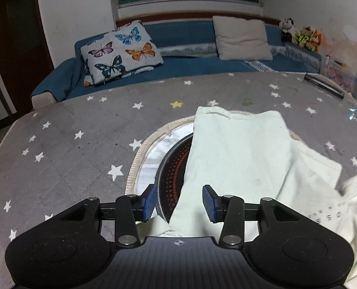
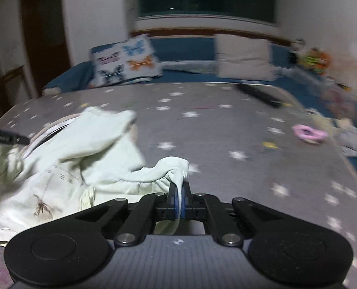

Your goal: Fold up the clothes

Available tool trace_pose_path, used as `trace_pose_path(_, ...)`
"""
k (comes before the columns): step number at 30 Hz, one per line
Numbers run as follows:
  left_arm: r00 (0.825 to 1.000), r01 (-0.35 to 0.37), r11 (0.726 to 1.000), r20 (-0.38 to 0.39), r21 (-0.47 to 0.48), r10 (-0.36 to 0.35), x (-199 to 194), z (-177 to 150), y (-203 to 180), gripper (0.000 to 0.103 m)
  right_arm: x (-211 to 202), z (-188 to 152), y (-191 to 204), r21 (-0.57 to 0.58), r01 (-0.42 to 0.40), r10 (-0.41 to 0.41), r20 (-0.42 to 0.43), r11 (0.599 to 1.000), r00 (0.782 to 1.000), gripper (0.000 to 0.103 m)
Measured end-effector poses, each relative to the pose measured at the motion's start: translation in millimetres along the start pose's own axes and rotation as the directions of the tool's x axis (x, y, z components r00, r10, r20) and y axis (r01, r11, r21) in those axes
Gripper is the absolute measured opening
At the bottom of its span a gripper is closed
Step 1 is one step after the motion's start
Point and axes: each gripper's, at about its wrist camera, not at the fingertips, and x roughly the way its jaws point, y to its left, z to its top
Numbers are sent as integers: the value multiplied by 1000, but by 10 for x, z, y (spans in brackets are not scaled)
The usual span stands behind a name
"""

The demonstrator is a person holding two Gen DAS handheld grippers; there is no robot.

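Note:
A pale mint-green garment lies on the grey star-patterned table cover, draped over a round recessed heater in the table's middle. My left gripper is open, its blue pads on either side of the garment's near edge, holding nothing. In the right wrist view the same garment lies crumpled at the left. My right gripper is shut on a gathered edge of the garment and holds it just above the table. The right view is blurred.
A pink hair tie and a dark flat bar lie on the table's right side. Behind the table stands a blue sofa with a butterfly cushion, a beige cushion and plush toys.

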Motion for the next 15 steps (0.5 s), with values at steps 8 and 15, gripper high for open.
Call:
trace_pose_path(8,1000,-14,1000,-18,15,14,106,56,8,45,-258,-42,-250,35,113,-114,26,993,993,23)
trace_pose_path(15,1000,-5,1000,-15,13,5,227,265,-5,45,115,372,1,-22,-18,19,52,1000,998,23)
